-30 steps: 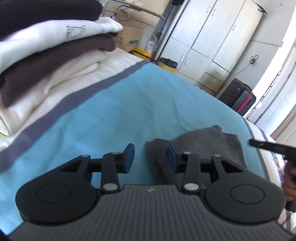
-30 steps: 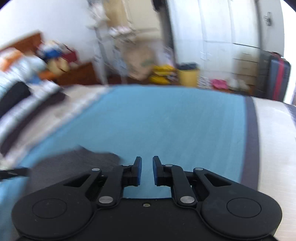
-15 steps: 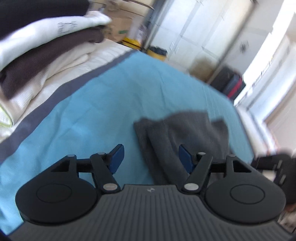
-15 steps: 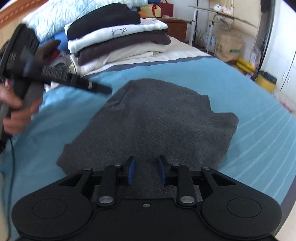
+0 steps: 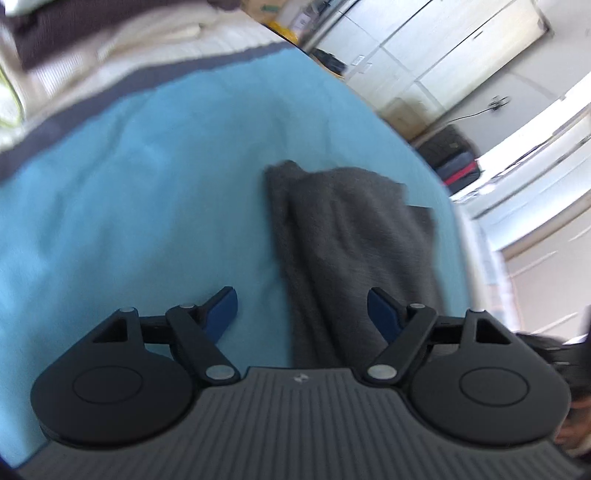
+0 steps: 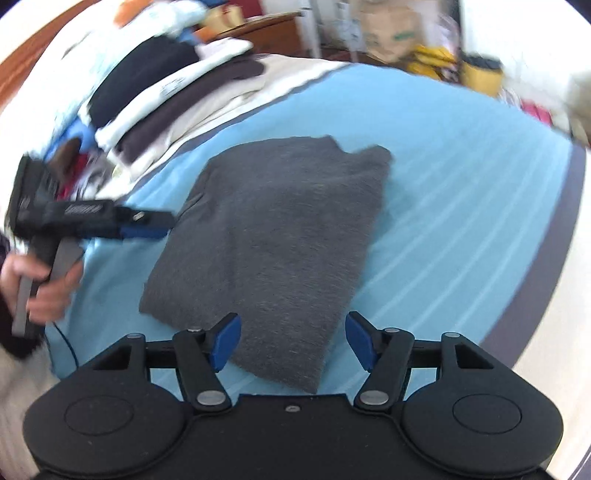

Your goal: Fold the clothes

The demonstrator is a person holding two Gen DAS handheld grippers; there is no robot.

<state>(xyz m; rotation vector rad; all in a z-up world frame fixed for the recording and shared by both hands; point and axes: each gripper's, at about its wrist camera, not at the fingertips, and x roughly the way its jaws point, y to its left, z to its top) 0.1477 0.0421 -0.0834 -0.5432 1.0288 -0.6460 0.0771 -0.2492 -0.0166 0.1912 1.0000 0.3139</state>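
A folded dark grey garment [image 6: 280,236] lies flat on the blue bedspread [image 6: 461,206]. My right gripper [image 6: 291,341] hovers over its near corner, jaws opening, pads apart and pressing on nothing. In the left wrist view the same grey garment [image 5: 354,236] runs lengthwise ahead. My left gripper [image 5: 302,310] hangs over its near end and left edge, jaws opening, nothing pinched. From the right wrist view the left gripper [image 6: 147,223] shows at the garment's left edge, held in a hand [image 6: 44,288].
A stack of folded clothes [image 6: 177,92] in black, white, brown and cream sits on the bed beyond the garment. White cabinets [image 5: 424,55], a suitcase [image 5: 454,162], a cardboard box [image 6: 384,33] and a yellow bin [image 6: 480,74] stand off the bed's far side.
Both grippers' jaws have spread wider. The right wrist view swung from the far bed and room down onto the grey garment. The left gripper tilted and came nearer the garment's end.
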